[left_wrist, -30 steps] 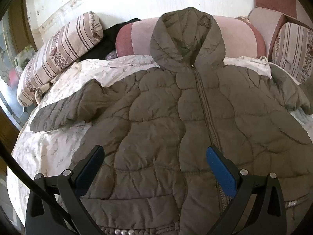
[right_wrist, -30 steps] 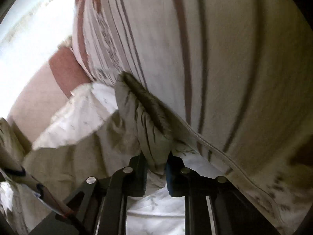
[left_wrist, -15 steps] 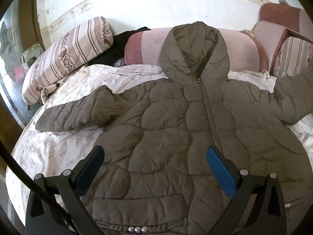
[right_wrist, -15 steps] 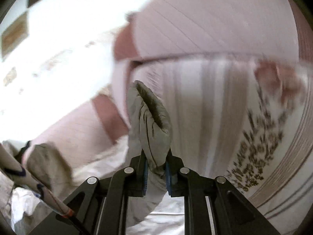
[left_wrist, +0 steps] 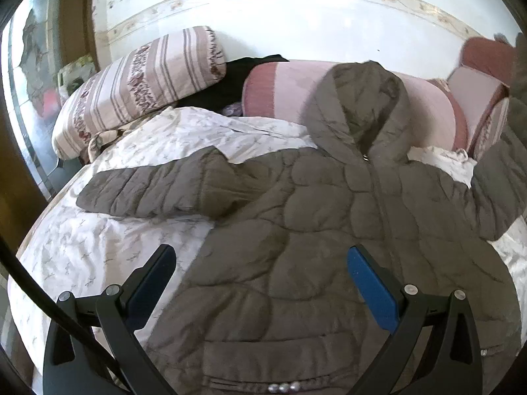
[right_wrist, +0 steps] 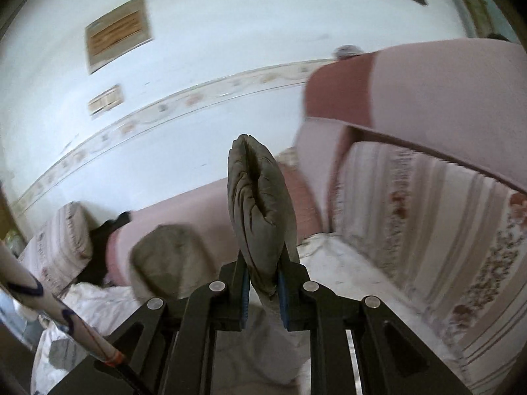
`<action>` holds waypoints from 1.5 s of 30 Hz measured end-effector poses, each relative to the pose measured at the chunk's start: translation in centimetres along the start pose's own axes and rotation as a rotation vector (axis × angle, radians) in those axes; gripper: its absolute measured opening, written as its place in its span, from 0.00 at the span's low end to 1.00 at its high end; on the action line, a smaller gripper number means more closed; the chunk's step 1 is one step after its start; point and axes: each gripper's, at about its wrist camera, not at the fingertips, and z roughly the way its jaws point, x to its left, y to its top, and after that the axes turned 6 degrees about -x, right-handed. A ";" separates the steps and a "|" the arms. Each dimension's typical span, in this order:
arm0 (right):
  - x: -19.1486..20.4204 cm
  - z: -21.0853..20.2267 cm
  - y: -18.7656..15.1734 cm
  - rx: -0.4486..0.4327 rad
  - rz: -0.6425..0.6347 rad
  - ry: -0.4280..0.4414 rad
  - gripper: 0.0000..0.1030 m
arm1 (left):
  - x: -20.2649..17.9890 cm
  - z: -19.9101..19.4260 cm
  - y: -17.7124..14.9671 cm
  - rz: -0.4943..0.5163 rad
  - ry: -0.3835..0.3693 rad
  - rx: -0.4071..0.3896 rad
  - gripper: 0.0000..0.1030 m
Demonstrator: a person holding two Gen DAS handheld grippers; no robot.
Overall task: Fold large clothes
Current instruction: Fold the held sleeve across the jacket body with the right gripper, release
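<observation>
Jacket (left_wrist: 296, 230) on white floral bedspread (left_wrist: 98, 247) w/ striped pillows (left_wrist: 138, 85) by wall.

R tool (right_wrist: 263, 291) clamped on jacket sleeve (right_wrist: 260, 207) — cuff upright, pink cushions (right_wrist: 428, 89) behind

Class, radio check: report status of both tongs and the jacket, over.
Left tongs open, above jacket. Right tongs shut on sleeve cuff, raised off bed. Pillows crowd the far edge.
</observation>
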 end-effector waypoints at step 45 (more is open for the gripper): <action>5.6 17.2 -28.0 0.534 -0.137 -0.091 0.47 | 0.1 13.6 0.0 -0.031 0.050 0.282 1.00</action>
